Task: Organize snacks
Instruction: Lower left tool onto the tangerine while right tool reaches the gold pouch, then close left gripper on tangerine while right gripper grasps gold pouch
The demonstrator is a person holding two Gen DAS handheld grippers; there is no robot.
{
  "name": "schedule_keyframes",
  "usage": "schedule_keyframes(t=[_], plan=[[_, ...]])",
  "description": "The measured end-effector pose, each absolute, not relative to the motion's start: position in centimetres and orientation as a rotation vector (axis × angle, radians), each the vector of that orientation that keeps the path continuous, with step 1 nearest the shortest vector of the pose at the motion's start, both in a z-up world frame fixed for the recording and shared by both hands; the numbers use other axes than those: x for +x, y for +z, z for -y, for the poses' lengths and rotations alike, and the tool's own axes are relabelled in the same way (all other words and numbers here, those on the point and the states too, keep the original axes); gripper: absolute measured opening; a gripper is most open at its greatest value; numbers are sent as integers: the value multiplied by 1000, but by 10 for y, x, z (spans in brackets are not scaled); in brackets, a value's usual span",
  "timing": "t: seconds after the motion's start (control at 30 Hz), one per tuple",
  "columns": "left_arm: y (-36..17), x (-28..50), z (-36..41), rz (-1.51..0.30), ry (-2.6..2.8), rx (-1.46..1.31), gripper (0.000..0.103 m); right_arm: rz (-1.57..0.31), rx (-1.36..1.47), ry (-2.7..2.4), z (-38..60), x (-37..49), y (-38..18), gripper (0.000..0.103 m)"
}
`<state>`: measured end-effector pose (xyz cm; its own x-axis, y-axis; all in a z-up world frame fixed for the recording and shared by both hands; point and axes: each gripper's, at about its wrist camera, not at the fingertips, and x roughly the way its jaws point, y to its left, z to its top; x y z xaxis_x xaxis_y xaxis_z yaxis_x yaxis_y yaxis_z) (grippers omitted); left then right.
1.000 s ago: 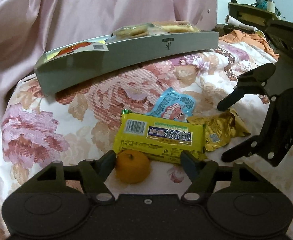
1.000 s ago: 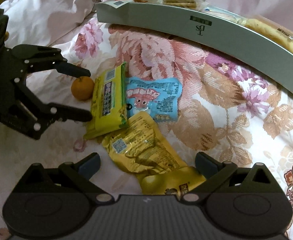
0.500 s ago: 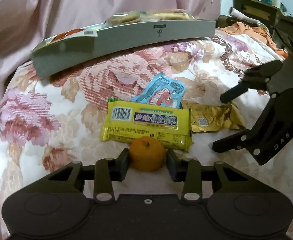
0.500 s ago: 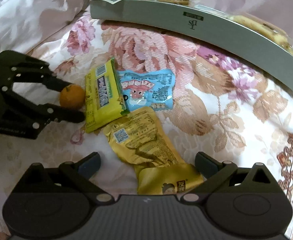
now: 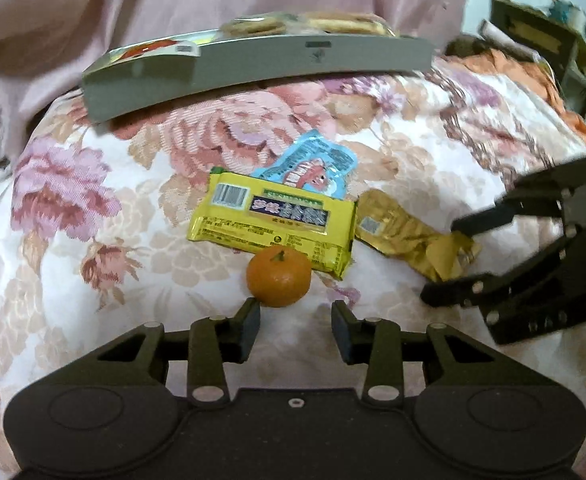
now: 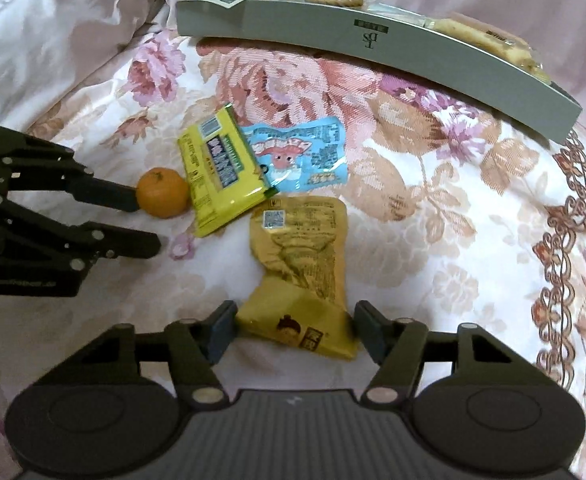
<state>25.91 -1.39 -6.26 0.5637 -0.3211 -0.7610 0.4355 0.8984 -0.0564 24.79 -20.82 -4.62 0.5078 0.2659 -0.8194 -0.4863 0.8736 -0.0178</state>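
Observation:
On the floral bedspread lie a small orange [image 5: 279, 276] [image 6: 163, 192], a yellow packet [image 5: 273, 220] [image 6: 219, 176], a blue packet [image 5: 313, 166] [image 6: 301, 158] and a gold packet [image 5: 409, 234] [image 6: 303, 260]. My left gripper [image 5: 296, 326] [image 6: 149, 224] is open, its fingertips just short of the orange, one tip touching it. My right gripper [image 6: 295, 334] [image 5: 445, 260] is open with the gold packet's near end between its fingers.
A long grey tray [image 5: 253, 68] [image 6: 393, 46] holding several wrapped snacks sits at the far side of the bed. Pink quilt [image 5: 93, 12] is bunched behind it. Orange cloth and furniture [image 5: 533, 64] lie far right.
My left gripper closed around the orange, then opened and drew back a little, leaving the orange on the bed. My right gripper narrowed and moved forward around the gold packet's end.

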Motion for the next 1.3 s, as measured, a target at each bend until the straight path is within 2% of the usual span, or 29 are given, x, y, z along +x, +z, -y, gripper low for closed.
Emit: schedule_keyframes(t=[0.13,0.23,0.37,0.47,0.53,0.57,0.7,1.07,1.3], plan=[[-60,261,9,-848,-417,100,55,-922,-235,440,209,242,-44,72],[-59,263,7,-824,-411,95,60,-908,-184,421,213,242,-45,80],[-60,268,7,-824,-413,87,61,-880,-151,400,212,246,-51,82],[-62,271,9,-822,-427,91,57,-861,-162,386,207,247,-54,82],[-65,274,11,-833,-445,100,46,-856,-153,393,206,247,-55,74],[-67,274,14,-835,-444,116,43,-853,-145,413,205,247,-54,62],[-67,273,18,-822,-443,163,38,-834,-203,441,195,244,-53,55],[-56,271,16,-821,-315,165,37,-691,-533,426,162,218,-53,54],[-46,272,8,-788,-259,117,37,-641,-574,354,167,218,-49,52]])
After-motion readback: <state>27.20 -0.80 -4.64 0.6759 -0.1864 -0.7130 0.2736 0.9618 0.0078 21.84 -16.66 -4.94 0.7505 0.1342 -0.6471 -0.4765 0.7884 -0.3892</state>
